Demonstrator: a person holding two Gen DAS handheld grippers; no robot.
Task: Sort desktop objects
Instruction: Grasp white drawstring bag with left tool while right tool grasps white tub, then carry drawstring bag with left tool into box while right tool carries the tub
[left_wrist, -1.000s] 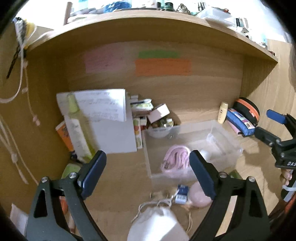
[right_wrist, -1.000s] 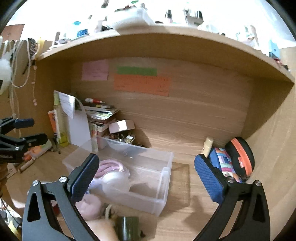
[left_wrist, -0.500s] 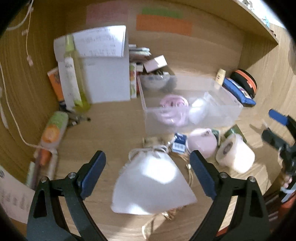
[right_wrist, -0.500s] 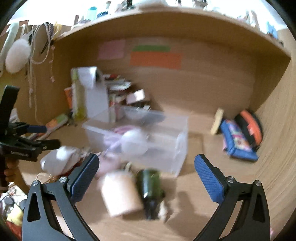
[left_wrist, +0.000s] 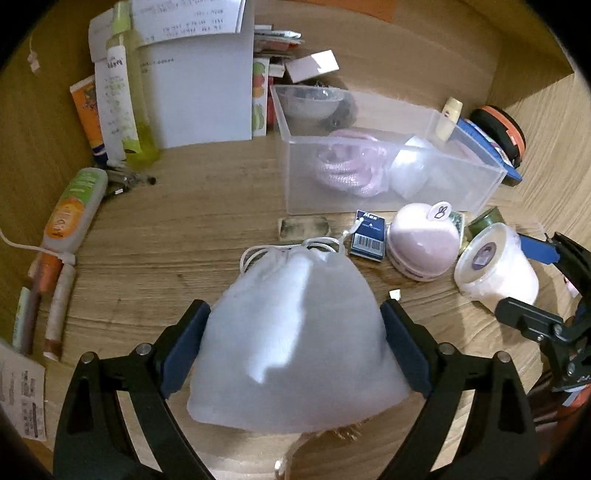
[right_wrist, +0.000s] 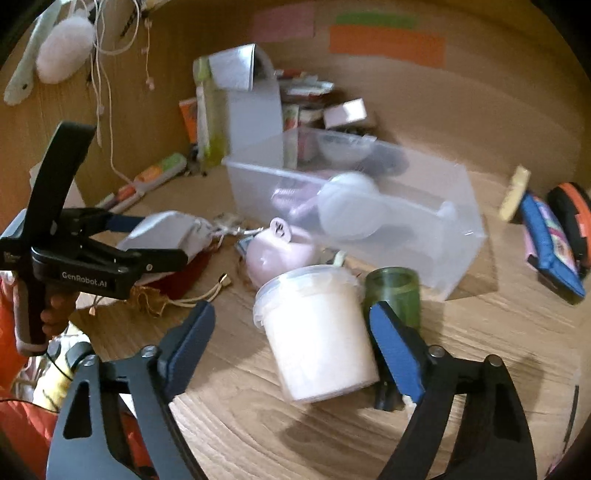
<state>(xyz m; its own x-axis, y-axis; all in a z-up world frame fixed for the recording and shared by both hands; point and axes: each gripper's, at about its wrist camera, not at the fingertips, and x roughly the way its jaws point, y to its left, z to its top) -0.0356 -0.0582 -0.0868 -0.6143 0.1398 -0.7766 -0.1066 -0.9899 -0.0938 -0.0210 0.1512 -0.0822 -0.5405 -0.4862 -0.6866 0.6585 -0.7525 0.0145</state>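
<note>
your left gripper (left_wrist: 291, 347) straddles the white pouch (left_wrist: 295, 339), jaws spread, pads just beside its sides. your right gripper (right_wrist: 291, 343) is closing around the tub (right_wrist: 314, 332); centre it, keep clear of the green jar (right_wrist: 393, 291), then lift toward the bin (right_wrist: 461, 229).

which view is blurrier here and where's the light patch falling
Right wrist view is blurrier: the clear bin and the note-covered back wall smear with motion. Left wrist view is sharp; a bright patch falls on the white drawstring pouch, with fisheye bending at the edges.
</note>
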